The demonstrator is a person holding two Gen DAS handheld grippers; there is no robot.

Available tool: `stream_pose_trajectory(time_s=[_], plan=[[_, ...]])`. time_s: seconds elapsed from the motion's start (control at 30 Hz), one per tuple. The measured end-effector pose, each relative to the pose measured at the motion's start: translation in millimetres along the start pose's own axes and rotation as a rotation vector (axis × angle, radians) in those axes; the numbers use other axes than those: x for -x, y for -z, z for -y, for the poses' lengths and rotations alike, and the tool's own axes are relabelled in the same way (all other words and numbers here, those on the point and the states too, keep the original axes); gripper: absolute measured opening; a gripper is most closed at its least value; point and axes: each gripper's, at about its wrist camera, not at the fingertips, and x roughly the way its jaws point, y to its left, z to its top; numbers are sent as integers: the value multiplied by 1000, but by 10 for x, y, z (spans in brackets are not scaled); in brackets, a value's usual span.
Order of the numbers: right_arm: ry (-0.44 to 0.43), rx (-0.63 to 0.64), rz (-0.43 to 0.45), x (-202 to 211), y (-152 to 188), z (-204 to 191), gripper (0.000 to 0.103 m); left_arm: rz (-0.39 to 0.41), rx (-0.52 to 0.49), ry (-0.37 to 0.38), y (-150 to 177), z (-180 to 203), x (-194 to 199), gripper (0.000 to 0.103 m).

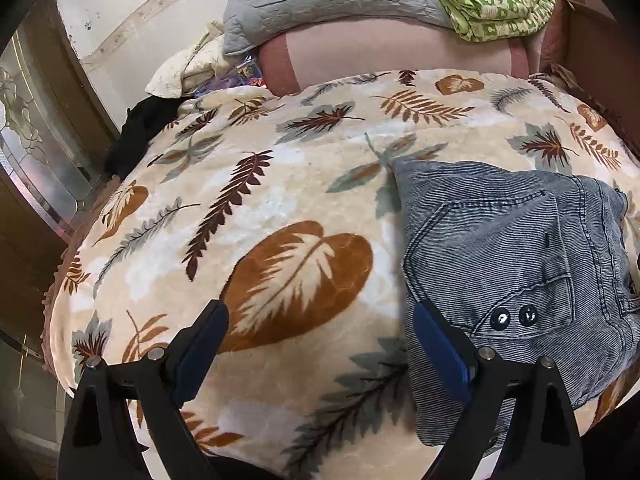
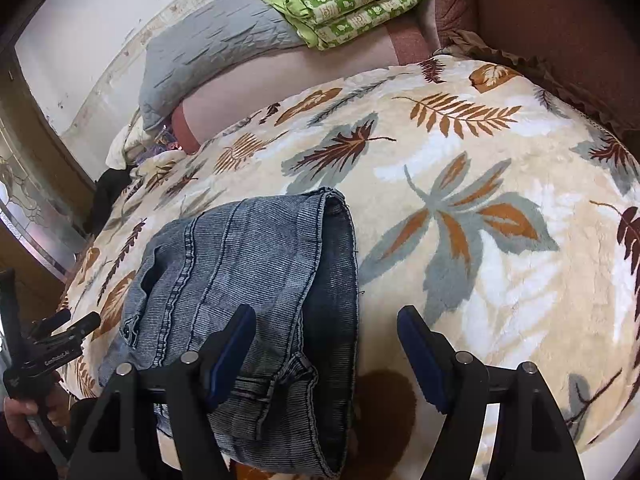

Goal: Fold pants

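A pair of blue-grey jeans (image 1: 512, 256) lies folded into a compact bundle on a leaf-patterned blanket (image 1: 280, 200), back pocket with two studs facing up. My left gripper (image 1: 320, 320) hovers open just left of the bundle, with only blanket between its fingers. In the right wrist view the jeans (image 2: 248, 264) show a hem edge on the right. My right gripper (image 2: 326, 320) is open over that right edge, its left finger (image 2: 236, 336) above the denim and the other over the blanket (image 2: 480, 208). The left gripper (image 2: 48, 344) shows at the far left, held by a hand (image 2: 20, 420).
At the head of the bed are a grey quilted pillow (image 1: 320, 0), a green patterned quilt (image 1: 492, 4) and a pink bolster (image 1: 380, 56). A black cloth (image 1: 140, 132) hangs at the left bed edge, beside a glass-panelled door (image 1: 36, 152). Brown upholstery (image 2: 560, 20) borders the right.
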Motion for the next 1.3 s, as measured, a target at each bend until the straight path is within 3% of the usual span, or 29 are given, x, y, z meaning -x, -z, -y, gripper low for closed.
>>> stream_pose_trajectory(time_s=[1.3], plan=[[9,44,-8,-88,6,-210,76,4,8,9,15,-30,-72,93]])
